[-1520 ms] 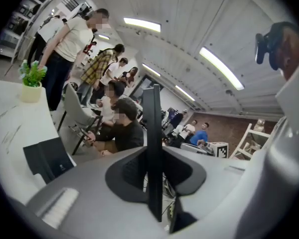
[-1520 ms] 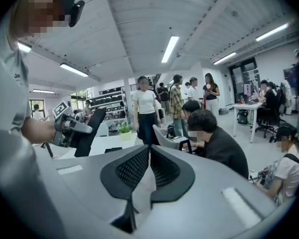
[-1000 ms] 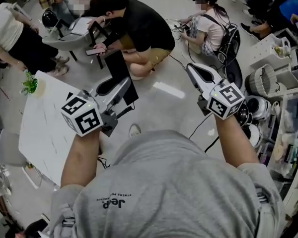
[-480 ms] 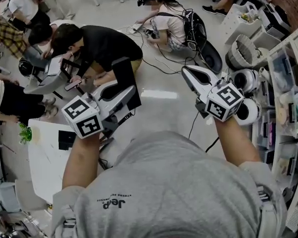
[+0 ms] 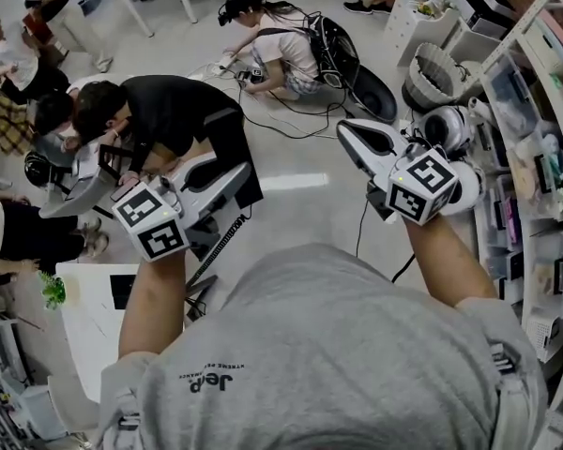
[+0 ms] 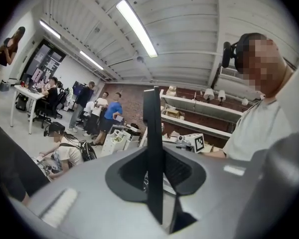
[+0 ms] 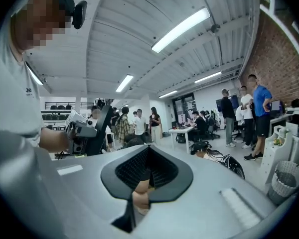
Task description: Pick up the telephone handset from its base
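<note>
1. Left hand-held gripper (image 5: pixel 233 174) is seen pinched on the black telephone handset (image 5: pixel 233 143). The handset is held edge-on between the jaws, up in the air and already off its base, well apart from the counter. Only a narrow part appears to be gripped, so the handset could be twisted loose or dropped if the pinch is relaxed.
2. A coiled cord (image 5: pixel 216 248) is seen running from the handset down toward the white counter (image 5: pixel 89 322). If the handset is carried further off, the cord could be pulled taut and the handset jerked out of the jaws.
3. A dark shape (image 5: pixel 124 291) on the counter is judged to be the base, though it is too small to be made out well. Nothing is seen holding it, so it could be dragged across or off the counter by a tightened cord.
4. The right hand-held gripper (image 5: pixel 345 129) is held up beside the left one, its jaws pressed together on nothing. The base is therefore left unsteadied.
5. A crouching person in black (image 5: pixel 164 111) is seen on the floor near the handset in the head view. That person could be struck if the handset is dropped. Cluttered shelves (image 5: pixel 535 157) stand near the right hand-held gripper and could be knocked by a wide swing.
</note>
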The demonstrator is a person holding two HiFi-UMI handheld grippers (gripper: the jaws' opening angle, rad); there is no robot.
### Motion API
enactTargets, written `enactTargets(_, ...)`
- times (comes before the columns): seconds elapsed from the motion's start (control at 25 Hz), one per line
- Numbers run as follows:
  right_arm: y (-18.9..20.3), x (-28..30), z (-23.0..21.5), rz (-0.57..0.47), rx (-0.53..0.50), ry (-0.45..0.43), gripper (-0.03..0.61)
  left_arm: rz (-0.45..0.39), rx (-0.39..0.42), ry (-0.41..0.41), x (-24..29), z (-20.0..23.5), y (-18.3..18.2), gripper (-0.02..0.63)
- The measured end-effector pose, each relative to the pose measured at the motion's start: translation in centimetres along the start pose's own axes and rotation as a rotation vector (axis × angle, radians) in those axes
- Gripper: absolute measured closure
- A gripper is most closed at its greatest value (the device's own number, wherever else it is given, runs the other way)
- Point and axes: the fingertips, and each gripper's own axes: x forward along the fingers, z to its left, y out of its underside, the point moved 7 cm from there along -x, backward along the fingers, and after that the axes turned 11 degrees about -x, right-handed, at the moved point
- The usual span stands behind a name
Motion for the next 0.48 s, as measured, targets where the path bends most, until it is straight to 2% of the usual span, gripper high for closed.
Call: enactTargets(0.48, -1.4, -1.1, -0.8, -0.011, 0.012, 0.005, 0.575, -0.027, 0.023, 0.044, 0.5, -1.2, -1.0, 0.476)
